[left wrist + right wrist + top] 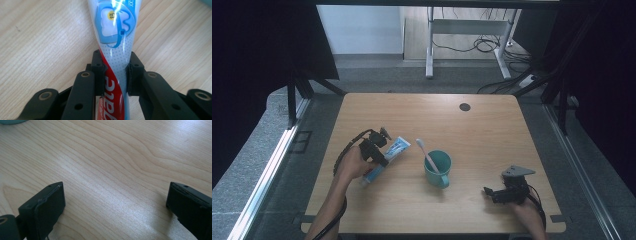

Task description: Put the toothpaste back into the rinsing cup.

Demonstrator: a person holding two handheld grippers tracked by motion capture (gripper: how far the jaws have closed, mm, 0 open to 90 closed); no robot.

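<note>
Both left gripper (115, 75) fingers pinch the toothpaste tube (386, 159), lying diagonally, crimped end up-right; right gripper (115, 207) gapes empty.

The right gripper (115, 205) looks down along its two black jaws, which stand wide apart with nothing between them. One jaw rises at the lower left of the frame, its flat inner face turned toward the centre; the other enters at the lower right edge and is partly cut off by it. Between and beyond them lies the light wooden table (117, 162), its grain running in long curving lines across the frame. At the upper left corner, a sliver of a teal object (10, 121) touches the top edge, too little showing to identify.
</note>
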